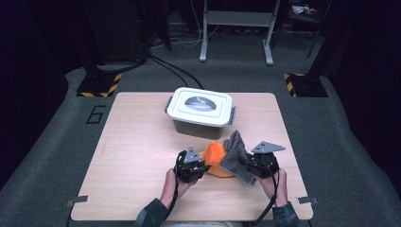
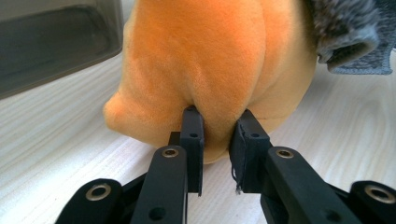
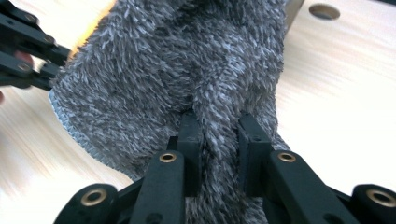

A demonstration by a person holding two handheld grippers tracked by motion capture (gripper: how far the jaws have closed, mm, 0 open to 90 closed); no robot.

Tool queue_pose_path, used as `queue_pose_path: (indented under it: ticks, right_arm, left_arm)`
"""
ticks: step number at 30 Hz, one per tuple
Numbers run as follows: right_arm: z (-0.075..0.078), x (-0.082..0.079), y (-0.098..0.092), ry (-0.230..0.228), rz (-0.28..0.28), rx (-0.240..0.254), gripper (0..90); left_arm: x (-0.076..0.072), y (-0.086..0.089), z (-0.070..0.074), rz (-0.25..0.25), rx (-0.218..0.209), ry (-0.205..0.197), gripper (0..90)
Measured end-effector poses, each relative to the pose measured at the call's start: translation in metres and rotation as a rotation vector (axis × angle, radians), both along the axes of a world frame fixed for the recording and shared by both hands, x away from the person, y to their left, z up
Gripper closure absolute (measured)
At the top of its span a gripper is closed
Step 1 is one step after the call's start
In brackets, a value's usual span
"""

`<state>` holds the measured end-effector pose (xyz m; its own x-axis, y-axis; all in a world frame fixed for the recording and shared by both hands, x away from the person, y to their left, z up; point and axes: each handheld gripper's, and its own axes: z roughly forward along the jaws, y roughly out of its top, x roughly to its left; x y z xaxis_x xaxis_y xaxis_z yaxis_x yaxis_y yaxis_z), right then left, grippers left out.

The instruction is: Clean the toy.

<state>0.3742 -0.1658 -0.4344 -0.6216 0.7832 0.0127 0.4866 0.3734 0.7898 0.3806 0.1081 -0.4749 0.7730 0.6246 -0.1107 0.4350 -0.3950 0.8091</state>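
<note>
The left tool is pinching the orange plush near the table's front edge; the right tool is clenching the grey cloth, draping over the plush's right side, nearer the right hand.

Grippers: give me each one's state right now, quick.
Left gripper: closed, pinching a fold of the soft orange plush toy.
Right gripper: closed, clamped on the fuzzy grey knitted cloth.
</note>
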Motion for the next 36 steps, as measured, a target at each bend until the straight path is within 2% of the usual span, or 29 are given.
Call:
queue_pose_path:
  ticks: [1, 8, 10, 12, 19, 21, 22, 23, 25, 28, 30, 32, 34, 36]
  right_arm:
    - [0.003, -0.001, 0.002, -0.001, 0.003, 0.0, 74.7]
    - [0.014, -0.003, 0.023, -0.036, 0.055, 0.004, 74.2]
    - [0.014, 0.0, 0.03, -0.048, 0.064, 0.003, 74.0]
    - [0.014, 0.0, 0.032, -0.042, 0.059, 0.009, 74.0]
    - [0.008, 0.006, 0.036, -0.047, 0.062, 0.006, 70.9]
    - [0.006, 0.008, 0.036, -0.029, 0.054, 0.024, 61.1]
    - [0.004, 0.011, 0.034, -0.017, 0.043, 0.057, 56.6]
    - [0.004, 0.011, 0.034, -0.017, 0.043, 0.057, 56.6]
    - [0.002, 0.013, 0.034, -0.009, 0.04, 0.082, 49.3]
    - [0.002, 0.014, 0.037, -0.01, 0.027, 0.088, 47.9]
    - [0.0, 0.014, 0.04, -0.018, 0.021, 0.085, 52.6]
    - [-0.002, 0.013, 0.043, -0.037, 0.023, 0.054, 63.7]
    - [-0.004, 0.012, 0.041, -0.046, 0.023, 0.05, 73.0]
    - [-0.005, 0.011, 0.04, -0.041, 0.02, 0.056, 74.0]
  left_arm:
    - [-0.001, 0.0, 0.002, 0.001, 0.012, -0.005, 76.8]
    - [-0.006, 0.002, 0.011, 0.016, -0.016, 0.052, 76.9]
    - [-0.006, 0.002, 0.011, 0.024, -0.019, 0.064, 76.8]
    - [-0.004, 0.003, 0.009, 0.028, -0.025, 0.078, 76.8]
    - [-0.001, 0.002, 0.005, 0.031, -0.022, 0.079, 76.7]
    - [0.0, 0.002, 0.004, 0.024, -0.027, 0.08, 76.7]
    - [0.0, 0.001, 0.003, 0.025, -0.026, 0.078, 76.7]
    - [0.0, 0.001, 0.004, 0.018, -0.021, 0.073, 76.7]
    - [0.0, 0.0, 0.003, 0.01, -0.02, 0.071, 76.8]
    - [0.0, -0.001, 0.003, 0.003, -0.011, 0.065, 76.8]
    - [0.0, -0.001, 0.003, 0.008, -0.006, 0.06, 76.8]
    - [0.0, 0.0, 0.001, 0.02, -0.01, 0.067, 76.8]
    - [0.0, 0.001, 0.0, 0.024, -0.019, 0.074, 76.9]
    - [0.0, 0.002, -0.001, 0.028, -0.025, 0.081, 76.8]
